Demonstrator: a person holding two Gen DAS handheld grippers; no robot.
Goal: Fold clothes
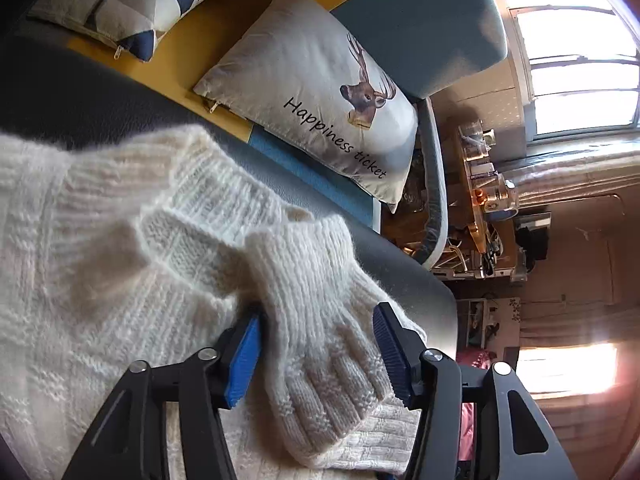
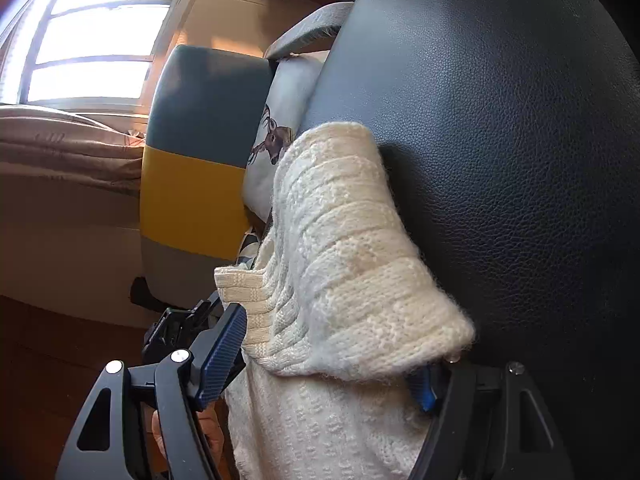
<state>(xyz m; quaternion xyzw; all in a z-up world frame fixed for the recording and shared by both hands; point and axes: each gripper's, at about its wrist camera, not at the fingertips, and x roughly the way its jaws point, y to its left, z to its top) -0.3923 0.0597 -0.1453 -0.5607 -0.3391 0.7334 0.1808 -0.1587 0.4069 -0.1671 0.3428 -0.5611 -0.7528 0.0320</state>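
Left wrist view showed a cream chunky-knit sweater point(image 1: 120, 264) lying on a dark leatherette seat cushion point(image 1: 80, 92), its ribbed sleeve cuff point(image 1: 320, 320) folded across the body toward the cushion's front edge. The left gripper point(image 1: 318, 354) stood with its blue-padded jaws spread wide on either side of the cuff, one pad touching the knit and the other just beside it; nothing was clamped. Behind the sweater, at the back edge of the seat, lay a deer-print pillow point(image 1: 312, 92) and a triangle-patterned pillow point(image 1: 132, 0).

Right wrist view showed a folded edge of the same sweater point(image 2: 352, 272) draped over the cushion's point(image 2: 500, 120) rim. The right gripper point(image 2: 324, 364) also stood apart, the fold lying between its jaws; the far pad was mostly hidden under the knit, and no squeeze was visible. Part of a hand point(image 2: 208, 436) appeared below the near jaw.

Judged from the loose, fuzzy weave, the garment would be light, very soft and stretchy, with no stiffness to hold a crease; it would sag wherever unsupported. The ribbed cuff and hem, being denser, offered the firmest purchase. The fuzzy yarn could snag on the ridged pads.

Both tools approached low and nearly parallel to the seat surface, tips pointing forward across the sweater.
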